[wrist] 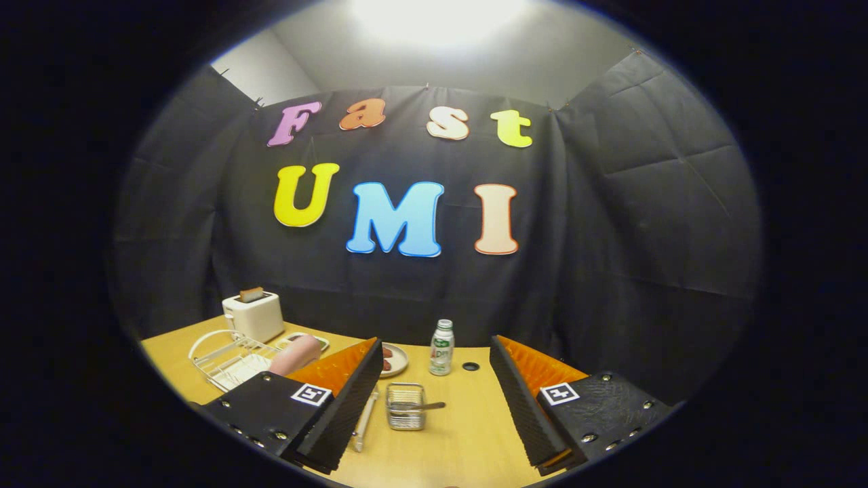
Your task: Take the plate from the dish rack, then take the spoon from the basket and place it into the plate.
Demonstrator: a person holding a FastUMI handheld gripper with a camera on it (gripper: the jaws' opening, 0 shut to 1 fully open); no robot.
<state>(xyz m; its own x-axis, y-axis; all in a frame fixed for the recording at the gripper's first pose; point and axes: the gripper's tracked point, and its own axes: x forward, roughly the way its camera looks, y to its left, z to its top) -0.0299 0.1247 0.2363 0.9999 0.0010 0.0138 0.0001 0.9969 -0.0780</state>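
Note:
My gripper point(435, 342) is open and held above the near part of a wooden table point(475, 434), with nothing between its fingers. A small wire basket point(405, 407) stands on the table in the gap between the fingers, and a spoon point(426, 406) lies across it with its handle sticking out to the right. Beyond the left finger, a white wire dish rack point(227, 356) holds a pale flat piece that looks like the plate point(245, 369). A pink object point(296, 354) and my left finger hide part of the rack.
A white toaster point(253, 315) with a slice in it stands behind the rack. A small dish with reddish food point(395, 359), a capped bottle point(441, 348) and a black hole point(470, 367) lie beyond the basket. A pale utensil point(364, 421) lies by the left finger.

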